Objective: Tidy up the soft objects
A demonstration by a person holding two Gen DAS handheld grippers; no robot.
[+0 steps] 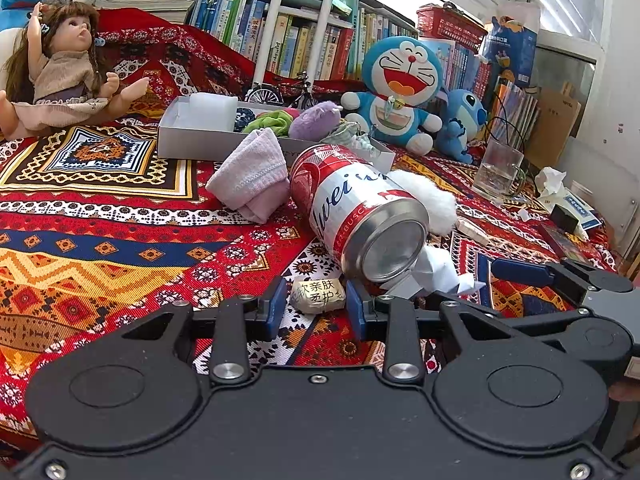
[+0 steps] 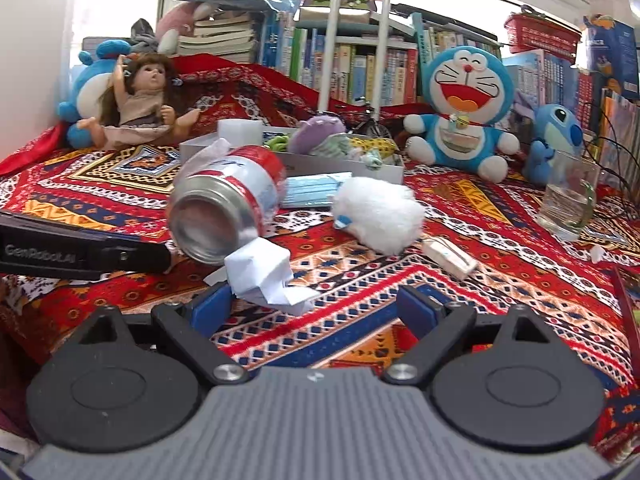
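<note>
My left gripper (image 1: 316,306) is shut on a small beige tissue packet (image 1: 318,292) with printed characters, low over the patterned cloth. Just beyond it lie a red beer can (image 1: 360,216) on its side, a pink folded cloth (image 1: 252,180) and a white cotton tuft (image 1: 432,200). My right gripper (image 2: 314,304) stands wide open with nothing between its pads. Crumpled white paper (image 2: 264,272) lies against its left finger. The grey box (image 1: 192,144) behind holds a purple plush and several soft cloths. In the right wrist view, blue face masks (image 2: 312,192) lie in front of the box (image 2: 340,168).
A Doraemon plush (image 2: 468,100), a Stitch plush (image 2: 556,136) and a doll (image 2: 140,100) sit along the back, before a row of books. A glass mug (image 2: 568,200) with water stands at the right. A small white packet (image 2: 452,256) lies beside the cotton tuft (image 2: 380,212).
</note>
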